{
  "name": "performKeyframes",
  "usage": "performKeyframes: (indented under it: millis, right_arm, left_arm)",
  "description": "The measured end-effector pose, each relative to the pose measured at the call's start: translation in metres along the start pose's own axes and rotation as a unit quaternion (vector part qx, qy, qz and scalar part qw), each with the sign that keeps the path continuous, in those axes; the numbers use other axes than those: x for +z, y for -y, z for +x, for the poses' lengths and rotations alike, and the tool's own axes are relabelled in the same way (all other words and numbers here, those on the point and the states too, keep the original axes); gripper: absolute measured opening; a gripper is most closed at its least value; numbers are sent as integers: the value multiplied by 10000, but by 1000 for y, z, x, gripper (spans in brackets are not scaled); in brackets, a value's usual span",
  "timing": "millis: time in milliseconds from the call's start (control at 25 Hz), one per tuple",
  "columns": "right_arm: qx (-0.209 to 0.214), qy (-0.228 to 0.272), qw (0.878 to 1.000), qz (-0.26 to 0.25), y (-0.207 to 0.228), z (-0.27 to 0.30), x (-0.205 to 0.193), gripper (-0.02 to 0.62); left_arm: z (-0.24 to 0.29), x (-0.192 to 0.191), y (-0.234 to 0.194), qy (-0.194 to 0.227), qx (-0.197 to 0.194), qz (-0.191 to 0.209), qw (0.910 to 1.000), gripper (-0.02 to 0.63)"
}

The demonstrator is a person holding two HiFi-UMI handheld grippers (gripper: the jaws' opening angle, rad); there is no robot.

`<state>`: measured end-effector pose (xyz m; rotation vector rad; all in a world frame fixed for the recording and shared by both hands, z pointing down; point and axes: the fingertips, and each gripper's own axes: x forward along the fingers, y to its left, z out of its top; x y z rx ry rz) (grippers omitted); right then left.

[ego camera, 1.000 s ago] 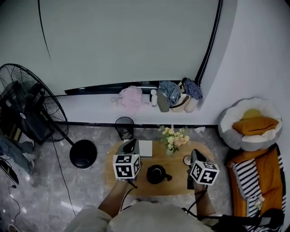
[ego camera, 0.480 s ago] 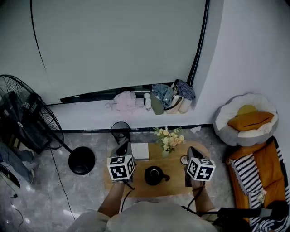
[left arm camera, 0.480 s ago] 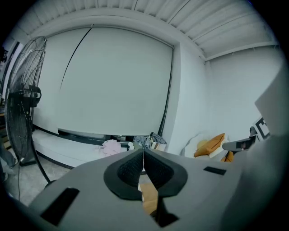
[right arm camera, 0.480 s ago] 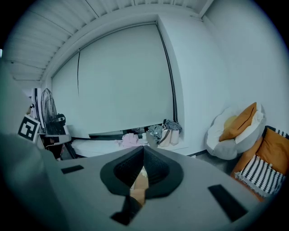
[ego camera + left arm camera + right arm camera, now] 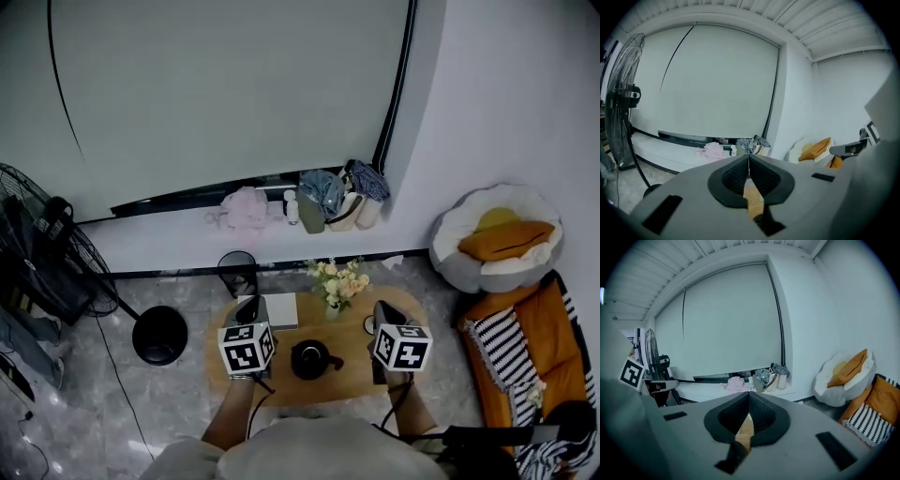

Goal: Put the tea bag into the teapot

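A black teapot (image 5: pixel 309 358) with its lid on stands in the middle of a small oval wooden table (image 5: pixel 347 380). My left gripper (image 5: pixel 252 307) hovers over the table's left part, just left of the teapot. My right gripper (image 5: pixel 382 315) hovers over the right part, just right of it. In the left gripper view the left gripper (image 5: pixel 748 160) is shut with nothing between its pads, and in the right gripper view the right gripper (image 5: pixel 749 394) is the same. I cannot make out a tea bag in any view.
A white box (image 5: pixel 280 310), a vase of flowers (image 5: pixel 336 281) and a small round dish (image 5: pixel 368 325) sit at the table's far side. A bin (image 5: pixel 237 271) and a standing fan (image 5: pixel 42 272) are to the left. A round cushion seat (image 5: pixel 492 239) and an orange sofa (image 5: pixel 530 361) are to the right.
The whole head view has slid to the left. Both grippers keep their places on either side of the teapot, still shut.
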<state>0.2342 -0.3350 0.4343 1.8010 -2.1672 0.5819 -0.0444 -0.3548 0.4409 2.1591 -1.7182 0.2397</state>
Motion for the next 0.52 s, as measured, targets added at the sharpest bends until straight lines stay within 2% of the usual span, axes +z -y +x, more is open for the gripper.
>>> performKeyframes:
  millis: [520]
  right_arm:
    - [13, -40, 10000, -82, -9, -4, -5, 34]
  left_arm:
    - [-3, -13, 3, -87, -47, -28, 9999, 20]
